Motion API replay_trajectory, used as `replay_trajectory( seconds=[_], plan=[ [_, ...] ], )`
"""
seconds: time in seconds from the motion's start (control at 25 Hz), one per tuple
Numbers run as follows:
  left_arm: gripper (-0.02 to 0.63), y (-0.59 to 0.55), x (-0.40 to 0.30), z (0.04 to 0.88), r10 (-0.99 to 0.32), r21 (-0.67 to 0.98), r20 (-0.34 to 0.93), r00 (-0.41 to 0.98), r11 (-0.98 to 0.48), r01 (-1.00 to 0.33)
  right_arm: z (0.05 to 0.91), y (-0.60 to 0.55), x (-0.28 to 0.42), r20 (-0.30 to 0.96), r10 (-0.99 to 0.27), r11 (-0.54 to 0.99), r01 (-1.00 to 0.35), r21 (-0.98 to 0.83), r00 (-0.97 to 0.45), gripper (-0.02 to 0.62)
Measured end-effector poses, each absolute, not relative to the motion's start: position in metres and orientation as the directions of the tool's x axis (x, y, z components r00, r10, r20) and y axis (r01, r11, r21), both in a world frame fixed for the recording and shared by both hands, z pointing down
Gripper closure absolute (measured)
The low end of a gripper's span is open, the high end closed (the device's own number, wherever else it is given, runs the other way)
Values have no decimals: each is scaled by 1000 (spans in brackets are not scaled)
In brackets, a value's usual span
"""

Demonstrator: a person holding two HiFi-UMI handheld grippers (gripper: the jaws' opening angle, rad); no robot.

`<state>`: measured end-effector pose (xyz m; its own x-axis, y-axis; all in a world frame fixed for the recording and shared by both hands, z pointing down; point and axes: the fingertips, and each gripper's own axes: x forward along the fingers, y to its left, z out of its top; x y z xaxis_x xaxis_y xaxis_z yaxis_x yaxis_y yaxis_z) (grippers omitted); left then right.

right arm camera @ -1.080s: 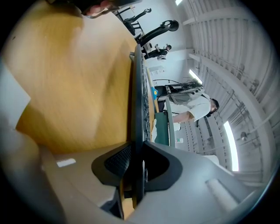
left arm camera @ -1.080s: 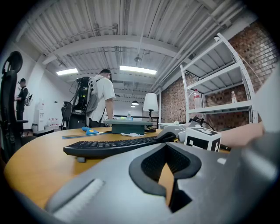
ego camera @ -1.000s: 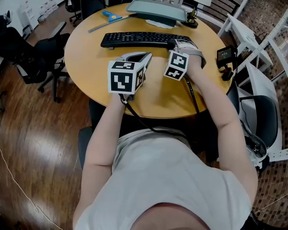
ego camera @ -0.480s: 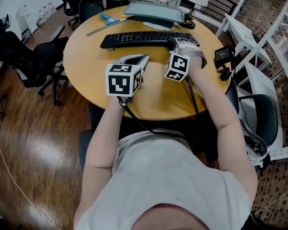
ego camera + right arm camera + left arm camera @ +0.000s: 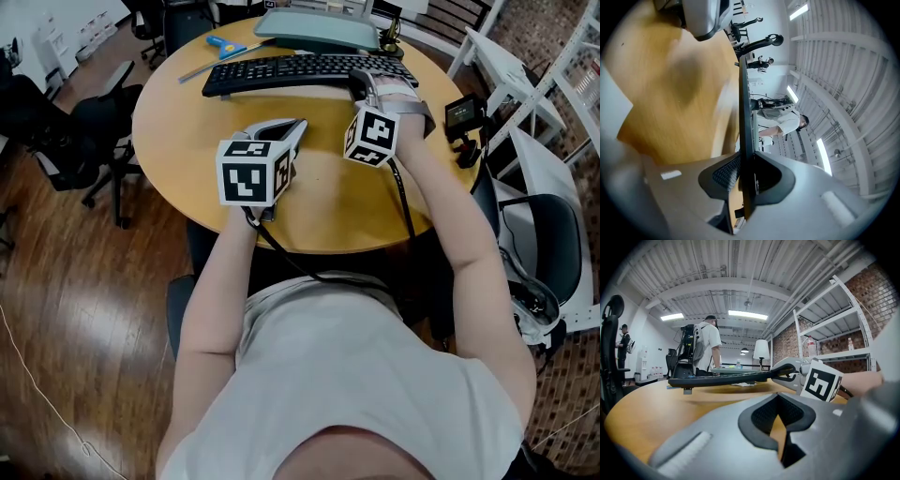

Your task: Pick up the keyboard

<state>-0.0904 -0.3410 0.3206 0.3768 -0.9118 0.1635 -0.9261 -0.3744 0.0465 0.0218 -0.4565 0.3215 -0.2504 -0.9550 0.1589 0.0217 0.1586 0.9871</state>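
One flat black keyboard

the person wears a pale grey short-sleeved t-shirt. the left gripper and the right gripper are light grey moulded plastic, each bearing a white cube printed with black square markers: the left cube, the right cube. a thin black cable trails from the left gripper, a second black cable from the right. in both gripper views the jaws carry black ribbed pads shaped round a notched hollow, with a small white patch on the grey shell
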Motion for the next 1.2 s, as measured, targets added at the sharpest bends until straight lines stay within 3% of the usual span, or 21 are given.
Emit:
replay_trajectory(
  seconds=[0.52,1.2],
  plan=[
    [284,-342,-90,321,-912,46,163,377,-375,-926,254,-441,25,45,-959,58,-39,998,-281,515],
    [267,-342,-89,322,-911,47,164,378,-375,-926,213,-438,24,-1,-956,17,-60,998,-294,512]
  ],
)
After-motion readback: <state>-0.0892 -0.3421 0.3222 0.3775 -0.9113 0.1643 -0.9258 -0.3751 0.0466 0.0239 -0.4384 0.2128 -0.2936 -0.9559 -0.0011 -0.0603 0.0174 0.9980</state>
